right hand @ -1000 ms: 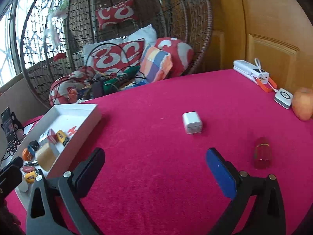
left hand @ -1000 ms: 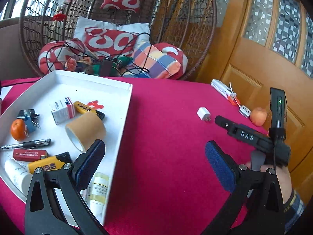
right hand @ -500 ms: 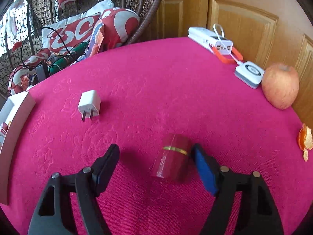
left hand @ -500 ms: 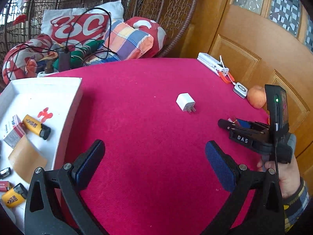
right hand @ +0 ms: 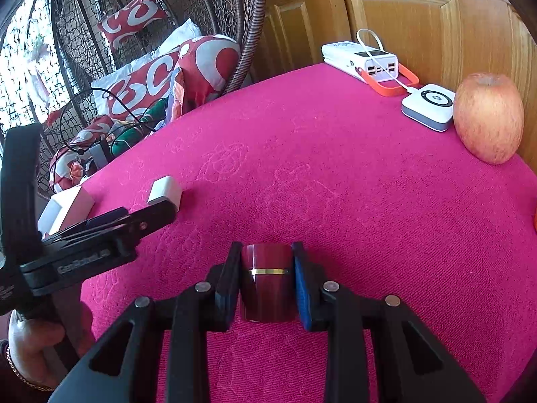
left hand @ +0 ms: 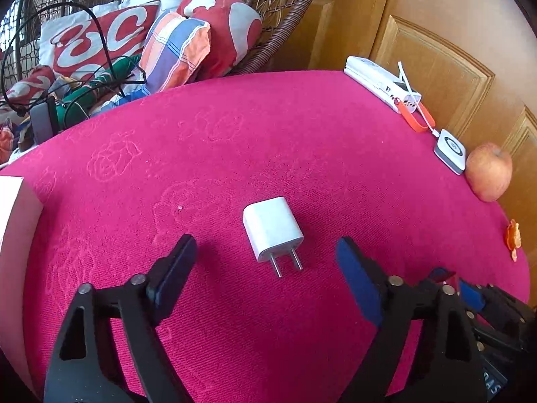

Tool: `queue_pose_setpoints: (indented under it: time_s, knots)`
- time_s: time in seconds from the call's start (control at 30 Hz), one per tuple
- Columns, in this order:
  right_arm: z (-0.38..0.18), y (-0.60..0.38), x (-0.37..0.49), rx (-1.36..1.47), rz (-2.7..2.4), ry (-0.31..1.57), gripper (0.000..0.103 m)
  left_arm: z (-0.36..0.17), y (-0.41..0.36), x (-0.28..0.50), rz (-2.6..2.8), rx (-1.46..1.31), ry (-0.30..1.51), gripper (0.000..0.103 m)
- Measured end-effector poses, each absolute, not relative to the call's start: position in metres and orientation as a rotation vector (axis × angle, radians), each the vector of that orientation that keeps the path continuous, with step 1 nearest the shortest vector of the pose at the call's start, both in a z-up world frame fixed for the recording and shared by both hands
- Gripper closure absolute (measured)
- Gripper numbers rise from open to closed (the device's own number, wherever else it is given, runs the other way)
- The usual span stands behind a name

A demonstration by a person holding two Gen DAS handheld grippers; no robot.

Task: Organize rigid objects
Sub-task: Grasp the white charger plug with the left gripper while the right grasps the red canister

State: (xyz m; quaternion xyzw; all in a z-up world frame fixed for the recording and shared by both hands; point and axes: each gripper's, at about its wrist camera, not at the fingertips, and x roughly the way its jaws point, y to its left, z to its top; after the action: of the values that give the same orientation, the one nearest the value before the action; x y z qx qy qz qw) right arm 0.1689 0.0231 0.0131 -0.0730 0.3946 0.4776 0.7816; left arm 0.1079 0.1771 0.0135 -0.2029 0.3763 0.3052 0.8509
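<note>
A white plug-in charger (left hand: 272, 231) lies on the red tablecloth with its prongs toward me. My left gripper (left hand: 265, 252) straddles it with its jaws closing, and neither pad touches it. The same charger (right hand: 164, 193) shows in the right wrist view beside the left gripper's finger (right hand: 157, 213). A dark red cylinder with a gold band (right hand: 266, 288) sits between the pads of my right gripper (right hand: 266, 258). Those jaws are closing and both pads press its sides. The corner of the white tray (right hand: 67, 208) is at the left, its contents hidden.
Along the table's right edge lie a white power bank (right hand: 360, 58) with an orange strap, a small white box (right hand: 429, 105), an apple (right hand: 488, 117) and orange peel (left hand: 513, 238). A wicker chair with cushions (left hand: 188, 43) and a wooden door stand behind.
My left gripper swung right from the tray to the charger and its jaws narrowed. My right gripper came down to the red cylinder and closed on it.
</note>
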Motion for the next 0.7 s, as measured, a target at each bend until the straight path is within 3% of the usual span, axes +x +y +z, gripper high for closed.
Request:
queue_pose_setpoints:
  time_s: [0.07, 0.13, 0.23, 0.7]
  knots:
    - [0.012, 0.022, 0.173, -0.138, 1.041, 0.862, 0.075, 0.012, 0.178, 0.114, 0.673, -0.395, 0.802, 0.029]
    - [0.012, 0.022, 0.175, -0.125, 1.047, 0.869, 0.075, 0.012, 0.178, 0.118, 0.698, -0.359, 0.813, 0.056]
    - [0.012, 0.022, 0.174, -0.132, 1.043, 0.865, 0.075, 0.013, 0.179, 0.113, 0.681, -0.344, 0.806, 0.076]
    - [0.015, 0.024, 0.172, -0.162, 1.014, 0.836, 0.075, 0.04, 0.149, 0.067, 0.664, -0.302, 0.685, 0.077]
